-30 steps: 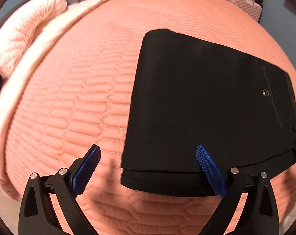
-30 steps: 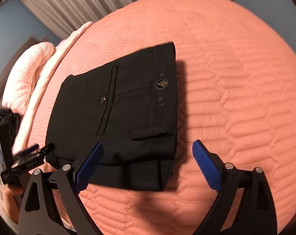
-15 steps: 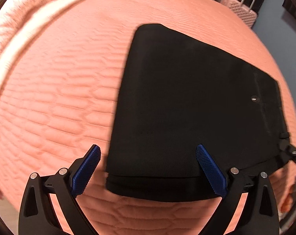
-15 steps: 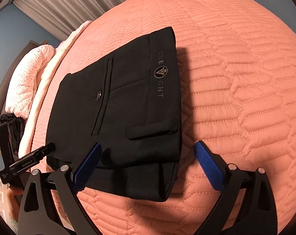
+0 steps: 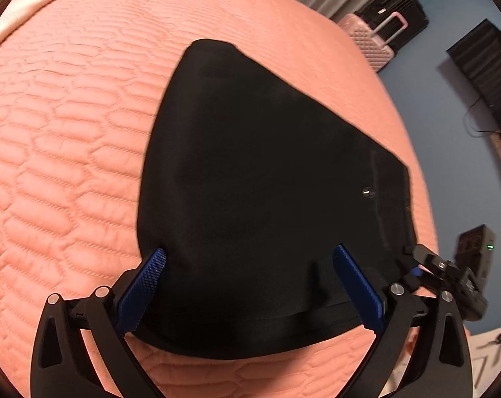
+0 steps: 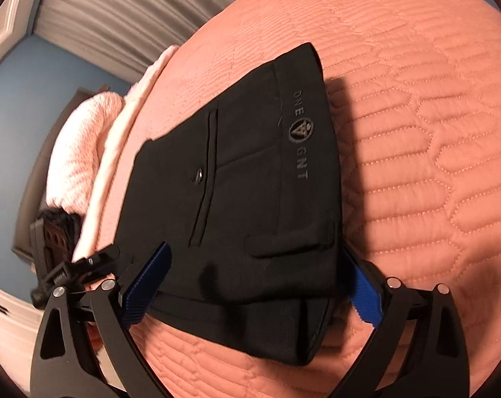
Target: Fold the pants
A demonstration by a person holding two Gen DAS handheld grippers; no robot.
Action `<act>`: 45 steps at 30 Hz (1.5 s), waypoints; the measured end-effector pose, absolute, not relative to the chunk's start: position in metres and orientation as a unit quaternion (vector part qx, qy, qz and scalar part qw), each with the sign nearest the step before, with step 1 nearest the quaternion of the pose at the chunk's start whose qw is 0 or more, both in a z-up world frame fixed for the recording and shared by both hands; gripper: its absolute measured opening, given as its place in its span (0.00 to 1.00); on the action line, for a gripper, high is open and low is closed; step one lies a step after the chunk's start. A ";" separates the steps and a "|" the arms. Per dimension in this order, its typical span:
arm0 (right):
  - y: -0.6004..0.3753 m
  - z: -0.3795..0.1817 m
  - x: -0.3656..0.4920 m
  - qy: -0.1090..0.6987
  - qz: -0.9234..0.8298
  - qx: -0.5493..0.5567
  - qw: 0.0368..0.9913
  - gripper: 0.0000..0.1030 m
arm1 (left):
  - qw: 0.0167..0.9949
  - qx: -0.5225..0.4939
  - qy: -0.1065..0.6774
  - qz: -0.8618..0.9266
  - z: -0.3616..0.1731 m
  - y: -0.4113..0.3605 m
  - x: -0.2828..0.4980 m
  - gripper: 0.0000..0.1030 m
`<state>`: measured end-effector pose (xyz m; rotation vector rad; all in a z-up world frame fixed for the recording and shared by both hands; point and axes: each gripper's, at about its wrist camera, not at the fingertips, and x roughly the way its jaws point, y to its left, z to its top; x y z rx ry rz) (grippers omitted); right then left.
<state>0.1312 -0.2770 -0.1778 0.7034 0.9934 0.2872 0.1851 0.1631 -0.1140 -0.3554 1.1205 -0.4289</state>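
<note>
Folded black pants (image 5: 257,179) lie in a stack on the pink quilted bed (image 5: 68,139). Their back pocket, button and grey logo face up in the right wrist view, pants (image 6: 250,179). My left gripper (image 5: 250,285) is open, its blue pads straddling the near edge of the stack's left part. My right gripper (image 6: 253,282) is open too, its pads either side of the near right corner by the waistband. Each gripper shows at the edge of the other's view. Whether the pads touch the cloth is unclear.
A pink blanket and white sheet (image 6: 84,152) are bunched at the bed's far left. A pink suitcase (image 5: 369,39) and a black one (image 5: 396,10) stand beyond the bed by grey curtains. A blue wall with a dark panel (image 5: 482,66) is on the right.
Both grippers have moved forward and down onto the near edge of the folded pants. Their pads now flank the fabric instead of hovering short of it.
</note>
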 end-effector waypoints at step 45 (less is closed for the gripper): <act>-0.168 -0.139 0.294 0.519 0.186 0.084 0.830 0.14 | 0.854 0.014 0.504 -0.129 -0.097 0.091 0.309 0.95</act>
